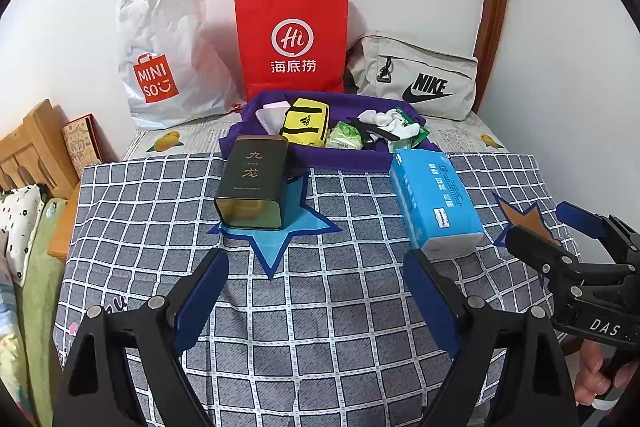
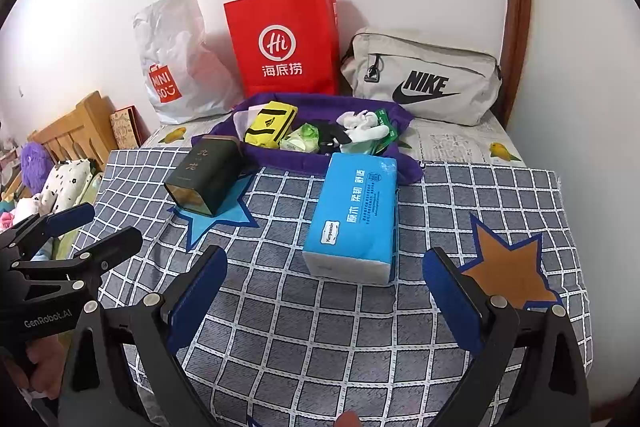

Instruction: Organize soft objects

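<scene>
Both claws are just hanging over the near end of the checked cloth (image 1: 320, 307), nothing in either. The left claw (image 1: 316, 259) has its blue pads spread wide apart with only cloth between them. The right claw (image 2: 324, 263) is spread wide too, empty, and aimed at the near end of the blue tissue pack (image 2: 354, 215).

That tissue pack lies lengthwise on the cloth, between the two star patches. The blue star (image 1: 280, 231) is on the left, with a dark tin (image 1: 252, 183) lying on its side on it. The orange star (image 2: 508, 267) is on the right with nothing on it, just beyond the right claw's right finger.

Further back is a purple cloth bin (image 1: 256, 111), touching the far end of the tissue pack. In it: a yellow pouch (image 1: 306, 121), a green-and-white packet (image 1: 344, 139), something black, and a bundle of white socks (image 1: 384, 121).

Along the far wall, left to right: a white Miniso bag (image 1: 160, 67), a red paper bag (image 1: 292, 39) standing upright, and a grey Nike bag (image 1: 420, 79). A wooden headboard (image 1: 32, 147) sits far left.
</scene>
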A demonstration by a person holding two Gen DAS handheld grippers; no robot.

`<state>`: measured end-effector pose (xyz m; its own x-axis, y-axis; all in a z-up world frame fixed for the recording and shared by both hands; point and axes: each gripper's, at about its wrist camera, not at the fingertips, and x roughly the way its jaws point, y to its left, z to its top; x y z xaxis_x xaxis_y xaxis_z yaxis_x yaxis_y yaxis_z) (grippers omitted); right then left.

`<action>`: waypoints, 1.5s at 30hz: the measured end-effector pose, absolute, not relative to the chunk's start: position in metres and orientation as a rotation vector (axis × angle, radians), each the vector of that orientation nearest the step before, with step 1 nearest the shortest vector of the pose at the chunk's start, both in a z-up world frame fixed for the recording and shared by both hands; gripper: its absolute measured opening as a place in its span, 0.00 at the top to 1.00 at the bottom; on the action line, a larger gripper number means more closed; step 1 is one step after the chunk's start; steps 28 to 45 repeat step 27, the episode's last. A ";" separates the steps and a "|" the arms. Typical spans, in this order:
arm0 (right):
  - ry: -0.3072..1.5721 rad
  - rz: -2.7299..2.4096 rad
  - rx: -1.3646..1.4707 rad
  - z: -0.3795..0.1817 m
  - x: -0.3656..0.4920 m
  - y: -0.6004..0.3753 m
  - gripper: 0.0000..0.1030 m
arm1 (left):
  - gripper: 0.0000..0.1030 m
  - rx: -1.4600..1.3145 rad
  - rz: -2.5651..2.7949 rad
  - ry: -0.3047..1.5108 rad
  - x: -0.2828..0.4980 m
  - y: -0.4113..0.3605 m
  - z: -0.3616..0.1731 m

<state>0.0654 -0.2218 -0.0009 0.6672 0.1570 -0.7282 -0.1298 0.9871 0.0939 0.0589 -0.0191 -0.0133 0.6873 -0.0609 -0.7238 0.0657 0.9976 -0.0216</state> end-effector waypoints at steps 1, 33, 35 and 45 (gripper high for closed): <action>0.825 0.161 0.036 -0.001 0.065 -0.222 0.05 | 0.14 0.006 -0.073 0.810 0.059 -0.019 -0.013; 0.820 0.163 0.032 0.001 0.063 -0.222 0.05 | 0.14 0.006 -0.071 0.806 0.058 -0.018 -0.011; 0.820 0.163 0.032 0.001 0.063 -0.222 0.05 | 0.14 0.006 -0.071 0.806 0.058 -0.018 -0.011; 0.820 0.163 0.032 0.001 0.063 -0.222 0.05 | 0.14 0.006 -0.071 0.806 0.058 -0.018 -0.011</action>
